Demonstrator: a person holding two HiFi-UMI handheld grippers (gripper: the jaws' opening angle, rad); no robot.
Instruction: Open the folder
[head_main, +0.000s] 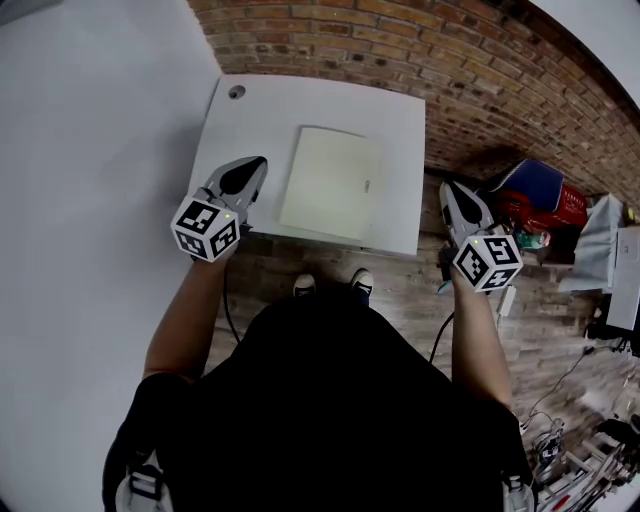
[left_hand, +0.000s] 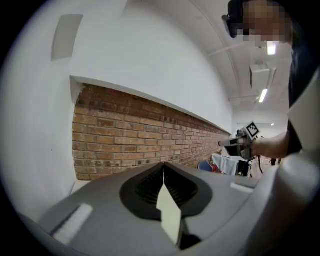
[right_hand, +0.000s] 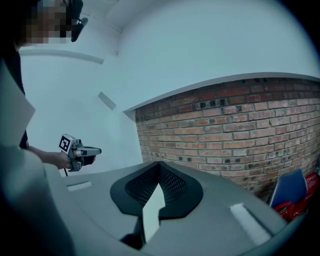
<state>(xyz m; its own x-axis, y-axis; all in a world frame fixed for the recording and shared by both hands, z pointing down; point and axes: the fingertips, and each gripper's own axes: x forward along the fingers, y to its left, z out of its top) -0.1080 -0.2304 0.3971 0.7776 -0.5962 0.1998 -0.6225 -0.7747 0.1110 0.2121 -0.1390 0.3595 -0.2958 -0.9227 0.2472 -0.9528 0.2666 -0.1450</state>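
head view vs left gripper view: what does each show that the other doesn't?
Head view only: the closed folder lying flat on the white table, and the person's shoes. Left gripper view only: the left gripper shut, nothing between its jaws, plus ceiling lights. Both: brick wall and right gripper.

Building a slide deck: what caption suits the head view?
Closed folder lies on the white table, flanked by the shut, empty left tool and right tool.

I read the folder (head_main: 331, 183) as pale and matt, the table (head_main: 250, 130) as smooth and white, the brick wall (head_main: 400, 40) as rough.
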